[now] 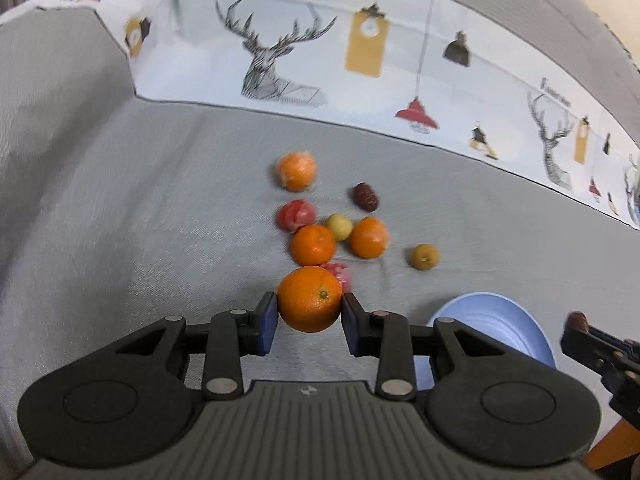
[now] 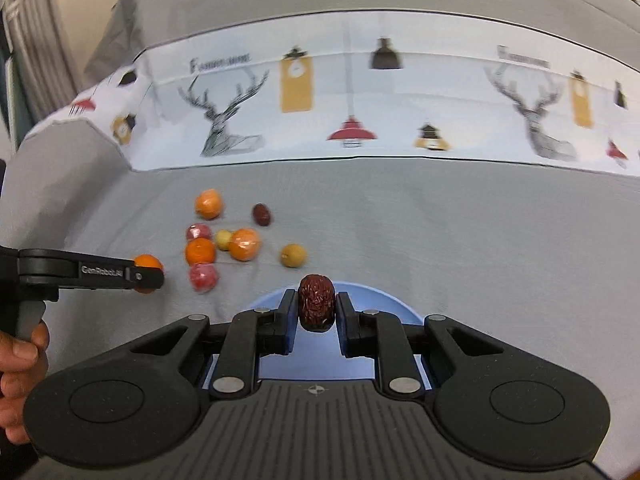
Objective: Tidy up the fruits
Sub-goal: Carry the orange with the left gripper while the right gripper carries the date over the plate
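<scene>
Left claw (image 1: 310, 314): pinching orange (image 1: 310, 298), lifted for sorting. Right claw (image 2: 314, 312): pinching red date (image 2: 316, 302) above blue bowl (image 2: 384, 300), lower centre, ready for deposit.

- The orange (image 1: 310, 299) has a dimpled, slightly glossy peel.
- The red date (image 2: 316, 303) looks wrinkled and dark, with a soft shine.
- The plate (image 1: 504, 328) is smooth pale-blue plastic — matt.
- The cloth (image 1: 160, 200) on the table is grey woven fabric, with a printed white band (image 1: 360, 52).
- The left gripper (image 1: 310, 316) is matt black plastic; the blue pads (image 1: 271, 314) look rubbery, the rivets metal.
</scene>
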Demonstrator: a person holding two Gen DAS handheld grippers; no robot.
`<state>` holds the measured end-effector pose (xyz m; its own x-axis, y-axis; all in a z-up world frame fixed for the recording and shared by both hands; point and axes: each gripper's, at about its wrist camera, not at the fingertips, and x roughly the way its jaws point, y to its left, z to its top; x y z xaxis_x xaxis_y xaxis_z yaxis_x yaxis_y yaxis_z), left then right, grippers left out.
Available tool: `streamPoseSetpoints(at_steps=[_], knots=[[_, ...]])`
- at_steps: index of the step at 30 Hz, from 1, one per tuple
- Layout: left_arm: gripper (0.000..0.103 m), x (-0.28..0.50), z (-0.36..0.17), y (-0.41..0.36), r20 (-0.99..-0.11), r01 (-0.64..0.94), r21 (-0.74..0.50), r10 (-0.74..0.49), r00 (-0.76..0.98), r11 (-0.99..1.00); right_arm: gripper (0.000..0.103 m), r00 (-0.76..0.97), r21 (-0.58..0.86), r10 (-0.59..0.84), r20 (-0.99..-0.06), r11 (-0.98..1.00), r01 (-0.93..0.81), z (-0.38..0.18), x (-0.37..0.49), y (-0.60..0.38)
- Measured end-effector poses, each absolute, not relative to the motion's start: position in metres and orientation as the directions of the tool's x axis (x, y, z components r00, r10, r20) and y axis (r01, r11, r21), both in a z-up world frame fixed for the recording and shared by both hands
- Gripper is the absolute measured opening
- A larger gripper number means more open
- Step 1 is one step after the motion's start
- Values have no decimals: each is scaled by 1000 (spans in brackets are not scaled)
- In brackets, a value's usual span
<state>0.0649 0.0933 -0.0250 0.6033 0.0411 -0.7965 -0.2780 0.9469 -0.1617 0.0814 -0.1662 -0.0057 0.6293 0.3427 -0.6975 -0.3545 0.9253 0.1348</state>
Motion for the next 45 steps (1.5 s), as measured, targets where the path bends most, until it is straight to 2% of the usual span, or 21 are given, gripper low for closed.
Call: streamPoseSetpoints(at_steps=[9,14,23,33,45], knots=[[38,47,-13,58,-743,-175,-107,38,668,979,21,674,111,291,-679,948,-298,-6,62,-202],[38,43,-16,46,-742,-126,-85,22,670,988,21,653,110,281,-704,950,-291,-16,69,-197],[38,50,-29,39,-769,-75,-111,-37,638,991,21,623,84,250,-741,955,-284,-31,80,-190],[38,49,-37,10,-769,75,-149,-163,619,986,21,616,71,232,-752,959,-275,-36,82,-189],[38,50,-42,0,-768,121,-147,-190,612,982,21,613,65,226,-757,960,-274,-38,84,-186]])
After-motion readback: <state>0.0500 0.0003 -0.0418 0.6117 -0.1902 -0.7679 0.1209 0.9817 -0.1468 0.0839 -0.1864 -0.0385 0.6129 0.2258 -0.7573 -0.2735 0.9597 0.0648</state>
